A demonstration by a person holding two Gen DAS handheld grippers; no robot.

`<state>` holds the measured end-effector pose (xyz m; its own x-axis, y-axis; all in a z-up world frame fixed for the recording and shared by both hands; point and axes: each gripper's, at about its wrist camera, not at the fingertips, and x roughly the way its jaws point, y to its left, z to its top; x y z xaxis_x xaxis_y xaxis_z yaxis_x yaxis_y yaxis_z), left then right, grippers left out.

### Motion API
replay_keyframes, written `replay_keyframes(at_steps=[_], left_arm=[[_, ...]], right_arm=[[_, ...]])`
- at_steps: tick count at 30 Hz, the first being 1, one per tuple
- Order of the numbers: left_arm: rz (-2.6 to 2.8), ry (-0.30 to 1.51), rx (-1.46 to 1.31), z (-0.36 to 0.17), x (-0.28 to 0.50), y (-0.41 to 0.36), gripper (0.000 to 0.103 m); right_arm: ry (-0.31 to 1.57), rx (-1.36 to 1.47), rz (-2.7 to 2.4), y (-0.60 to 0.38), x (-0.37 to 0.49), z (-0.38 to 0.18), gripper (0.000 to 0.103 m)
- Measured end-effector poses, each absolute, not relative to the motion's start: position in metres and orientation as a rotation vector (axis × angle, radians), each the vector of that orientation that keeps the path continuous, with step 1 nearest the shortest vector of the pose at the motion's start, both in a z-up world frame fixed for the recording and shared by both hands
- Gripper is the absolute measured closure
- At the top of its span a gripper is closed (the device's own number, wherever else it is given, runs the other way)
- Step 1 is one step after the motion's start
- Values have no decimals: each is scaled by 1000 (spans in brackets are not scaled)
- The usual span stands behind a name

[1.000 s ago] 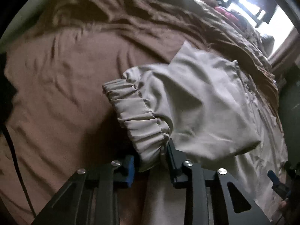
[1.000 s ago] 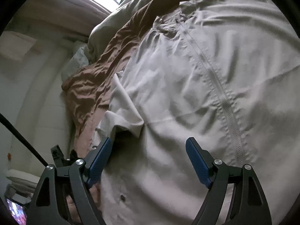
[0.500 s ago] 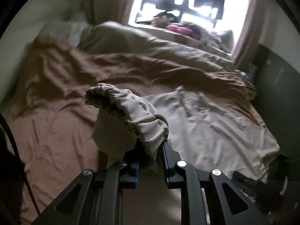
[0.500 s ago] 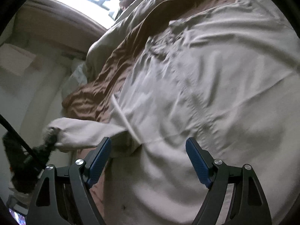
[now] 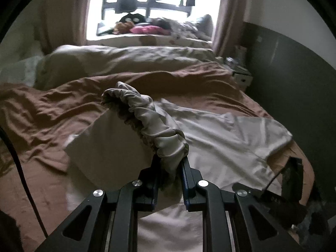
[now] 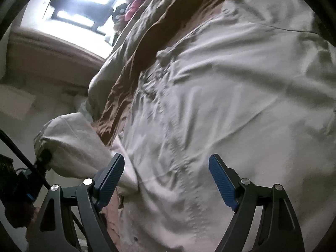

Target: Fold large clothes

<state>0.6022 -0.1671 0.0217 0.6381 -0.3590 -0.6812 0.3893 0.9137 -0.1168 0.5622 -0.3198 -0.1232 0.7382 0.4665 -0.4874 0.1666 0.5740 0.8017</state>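
- Left wrist view: the left hand-held gripper (image 5: 169, 171) is clamped on the elastic cuff (image 5: 147, 124) of a pale jacket (image 5: 226, 138), its jaws having just closed further, and holds the sleeve up off the bed (image 5: 42, 117).
- The jacket's body lies spread flat on the brown sheet (image 5: 199, 79), toward the bed's right side, creased, with the raised sleeve arching over it.
- Right wrist view: the right hand-held gripper (image 6: 167, 180) stands wide open with nothing between its blue pads (image 6: 222, 182), poised just above the jacket's zip (image 6: 176, 147).
- Beyond the jacket, a rumpled beige duvet (image 5: 130, 58) crosses the head of the bed; behind it, a bright window (image 5: 147, 2) with a sill piled with clothes, among them a pink item (image 5: 145, 29).
- A curtain (image 5: 226, 16) hangs at the window's right, and a dark panel (image 5: 289, 79) runs along the right of the bed.
- A black cable (image 5: 23, 180) trails across the left edge of the left wrist view.
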Motion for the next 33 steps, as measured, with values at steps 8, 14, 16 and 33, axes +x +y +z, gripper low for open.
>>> replay_keyframes(at_steps=[8,14,16,33], left_arm=[[-559,840,75,-11,608,-221,68],[-577,832,16,-10,606,-200,27],[-542,829,2,-9,604,-183,27],[-264,924,-51,-77,595,-28,27]], right_arm=[[754,1026,159,-341,562,-128,21],[778,1026,170,-338,569,-128,21],[784,1015,170,-337,572,-129,21],[868,1130,80,-327,575,-162,40]])
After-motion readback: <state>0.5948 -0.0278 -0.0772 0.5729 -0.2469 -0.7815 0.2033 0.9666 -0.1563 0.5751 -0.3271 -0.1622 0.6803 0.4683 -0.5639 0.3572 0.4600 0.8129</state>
